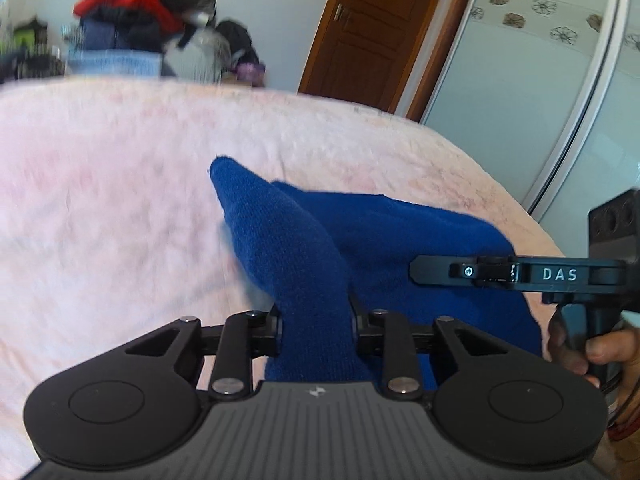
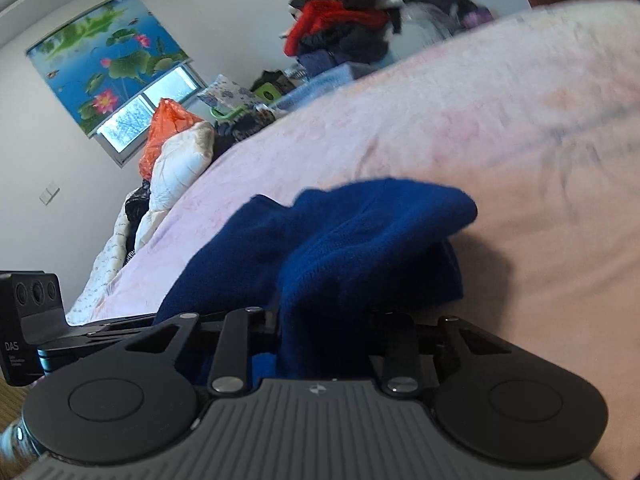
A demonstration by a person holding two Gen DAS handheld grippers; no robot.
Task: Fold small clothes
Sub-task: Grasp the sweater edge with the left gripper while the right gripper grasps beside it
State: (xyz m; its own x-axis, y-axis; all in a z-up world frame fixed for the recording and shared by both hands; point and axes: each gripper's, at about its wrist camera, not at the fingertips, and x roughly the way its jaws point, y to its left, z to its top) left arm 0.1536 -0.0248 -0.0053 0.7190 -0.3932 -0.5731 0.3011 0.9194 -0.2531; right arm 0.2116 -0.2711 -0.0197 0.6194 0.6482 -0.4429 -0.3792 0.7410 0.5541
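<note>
Two claws, both clamped on the same blue knit garment, which sits on the pink blanket of the bed. We read it as a small sweater or similar; exact type unclear, it's bunched.

Left claw: jaws closed on a raised flap of the blue fabric, which runs up between them and ends in a pointed corner above the blanket. No gap showing beside the cloth, so we call it a grip. Holding that corner up frees the edge from the blanket, likely so it can be carried over the rest of the garment.

Right claw: jaws also pinched on a thick fold of the same fabric, which drapes over and forward of them. The far part of the garment is lifted, with shadow under it, so this side is clear of the bed too. The right claw's body, and the hand holding it, show at the right edge of the left view, so the two claws work close together on neighbouring edges.

Our judgement: a two-point hold on one side, set up to lift and fold evenly. Fold not yet laid flat. Risk: thick knit slipping or bunching unevenly.

Clutter pile and door in the background, not involved.
</note>
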